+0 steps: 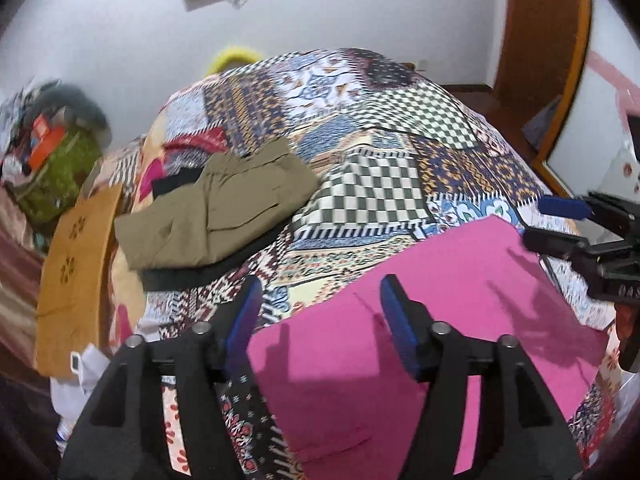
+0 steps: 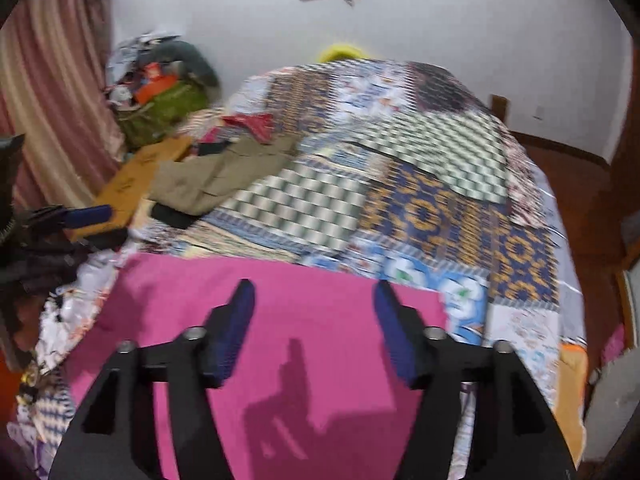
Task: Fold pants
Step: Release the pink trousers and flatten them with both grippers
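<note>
We hover both grippers over the bed, and right under us lie the pink pants, spread flat on the patchwork bedspread. Our left gripper hangs with its jaws wide apart and nothing between them, sitting over the pants' left edge, so one finger is above the bedspread and the other above pink cloth. Our right gripper is spread just as wide and empty, squarely over the pink cloth, so the right hand looks the better placed for a first pinch. The cloth's far edge runs across in front of both sets of jaws, left to right, just ahead of the fingertips; which way the legs run we cannot tell, since the near part is hidden beneath us. Further off to the left, well apart from the pink pair, sit olive pants already folded on a dark garment, beside a cardboard box.
</note>
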